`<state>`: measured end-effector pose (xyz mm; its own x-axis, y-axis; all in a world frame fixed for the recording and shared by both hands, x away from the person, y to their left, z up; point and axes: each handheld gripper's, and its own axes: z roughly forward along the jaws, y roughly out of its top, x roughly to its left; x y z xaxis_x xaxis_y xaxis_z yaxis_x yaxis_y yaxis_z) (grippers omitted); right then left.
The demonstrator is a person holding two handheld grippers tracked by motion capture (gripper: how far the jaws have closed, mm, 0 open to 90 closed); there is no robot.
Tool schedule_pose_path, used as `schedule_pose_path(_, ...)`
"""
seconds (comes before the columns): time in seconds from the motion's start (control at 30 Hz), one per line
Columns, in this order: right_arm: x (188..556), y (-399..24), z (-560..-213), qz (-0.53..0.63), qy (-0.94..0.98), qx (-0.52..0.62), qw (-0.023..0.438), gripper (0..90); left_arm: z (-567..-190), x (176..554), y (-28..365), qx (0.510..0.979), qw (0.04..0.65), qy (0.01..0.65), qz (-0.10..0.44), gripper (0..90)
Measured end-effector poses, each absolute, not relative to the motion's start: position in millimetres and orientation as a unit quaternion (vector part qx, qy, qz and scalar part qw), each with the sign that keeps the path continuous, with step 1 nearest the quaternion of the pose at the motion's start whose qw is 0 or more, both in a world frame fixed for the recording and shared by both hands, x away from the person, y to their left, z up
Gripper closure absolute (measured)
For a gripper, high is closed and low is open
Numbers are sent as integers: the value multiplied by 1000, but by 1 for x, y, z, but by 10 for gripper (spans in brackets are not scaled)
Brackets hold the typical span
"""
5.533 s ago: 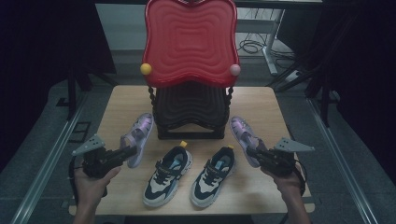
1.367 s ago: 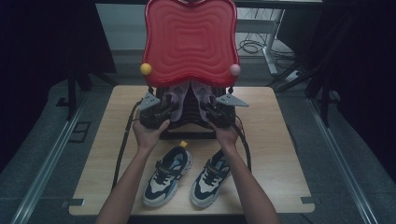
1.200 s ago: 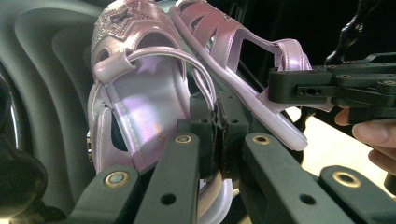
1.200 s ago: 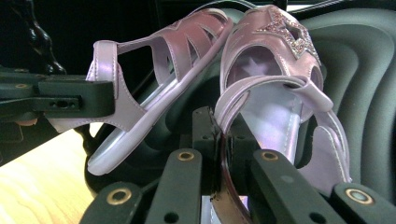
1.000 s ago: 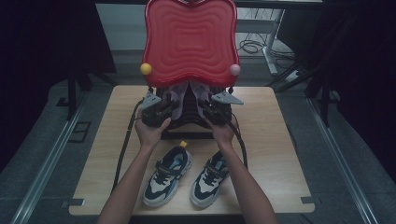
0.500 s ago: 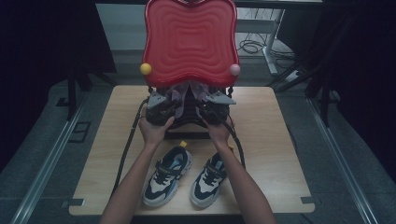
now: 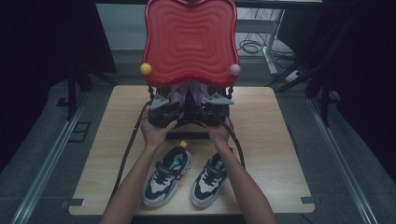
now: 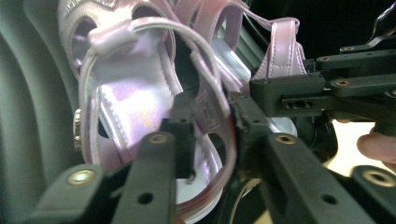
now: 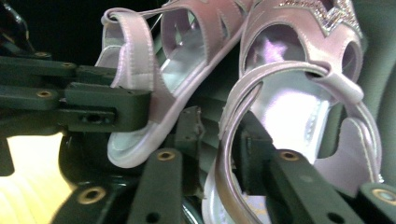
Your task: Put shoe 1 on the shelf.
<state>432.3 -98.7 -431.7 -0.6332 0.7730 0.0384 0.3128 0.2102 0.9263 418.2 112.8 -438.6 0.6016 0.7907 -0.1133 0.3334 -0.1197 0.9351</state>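
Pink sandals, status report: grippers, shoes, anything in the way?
Both grippers' jaws just opening, left gripper, right gripper. Pink sandals on black rack, heel straps between fingers. Sneakers clear.

I am seeing the rack [image 7: 189, 122] standing at the back middle of the tabletop [image 7: 275, 140], the two sandals [image 7: 187, 93] sitting side by side in it, both tongs just before them, and the pair of sneakers [image 7: 187, 177] lying nearer me, side by side.
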Motion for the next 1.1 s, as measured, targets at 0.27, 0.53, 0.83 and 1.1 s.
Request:
schedule_pose_path(0.27,430,-101,-429,519,742,368,213,595,-434,415,117,709,553,389,200,556)
schedule_pose_path(0.53,424,-106,-422,533,738,361,203,577,-428,410,122,700,567,390,193,525)
schedule_pose_path(0.83,411,-113,-417,544,726,364,210,574,-420,398,126,701,571,381,191,526)
schedule_pose_path(1.1,402,-126,-415,551,722,366,202,576,-417,389,131,704,572,377,185,528)
